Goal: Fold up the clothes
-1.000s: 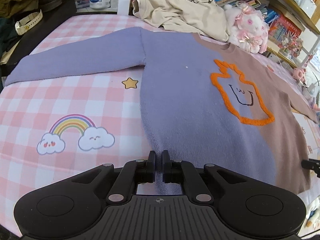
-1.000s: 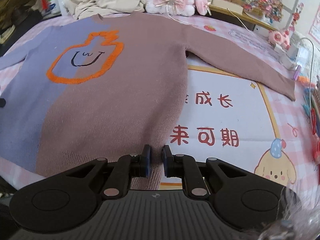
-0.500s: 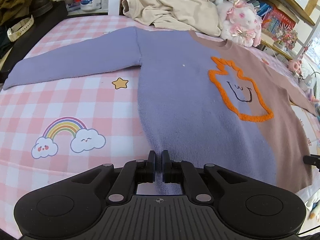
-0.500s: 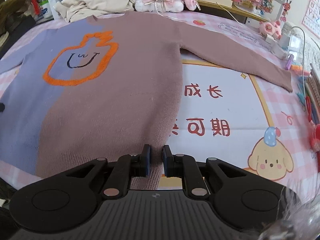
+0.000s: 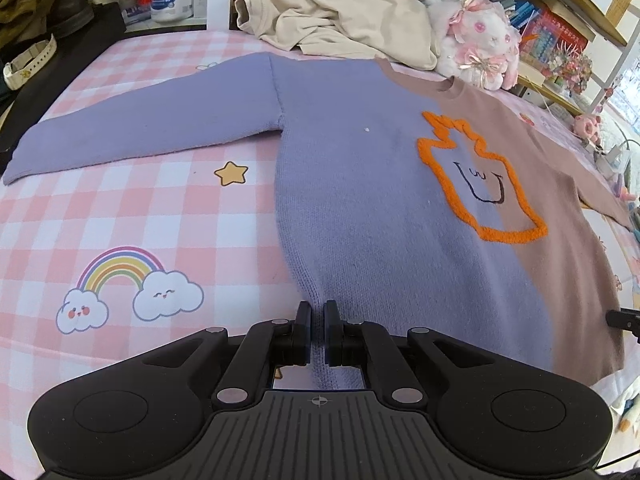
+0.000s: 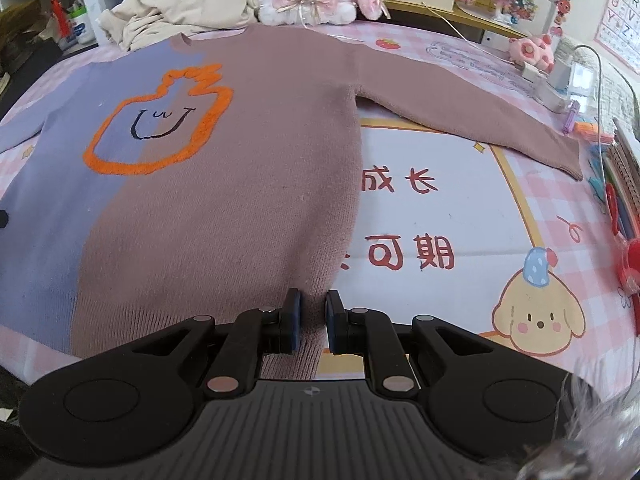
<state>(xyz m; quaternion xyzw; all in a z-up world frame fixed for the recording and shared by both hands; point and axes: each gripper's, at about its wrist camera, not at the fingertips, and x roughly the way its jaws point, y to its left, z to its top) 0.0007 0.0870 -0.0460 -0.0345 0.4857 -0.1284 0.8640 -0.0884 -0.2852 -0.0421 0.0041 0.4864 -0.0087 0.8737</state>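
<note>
In the left wrist view we had the left gripper (image 5: 317, 322) clenched on the hem of the sweater (image 5: 360, 184) at its lilac bottom corner, a fold of knit pinched between the nearly meeting jaws. The sweater lay flat and face up on the pink checked table cover (image 5: 120, 208), stretching away from our tongs toward its collar, so its long axis ran straight ahead from hem to neck, with the lilac sleeve (image 5: 140, 128) spread out to the left. We counted one sweater laid out, one cream garment (image 5: 340, 12) heaped beyond the collar, and one plush rabbit (image 5: 476, 52) beside it. In the right wrist view we had the right gripper (image 6: 312, 322) closed on the same hem at the brown bottom corner, the ribbed edge gripped between its blue pads (image 6: 295, 320), with the jaws standing a little wider than on the left. The brown sleeve (image 6: 472, 120) ran out to the right over the printed mat. Each hand was nearest its own corner, so we judged the coming fold would carry the hem forward, up toward the collar. Sleeves counted: two, both still spread.
</note>
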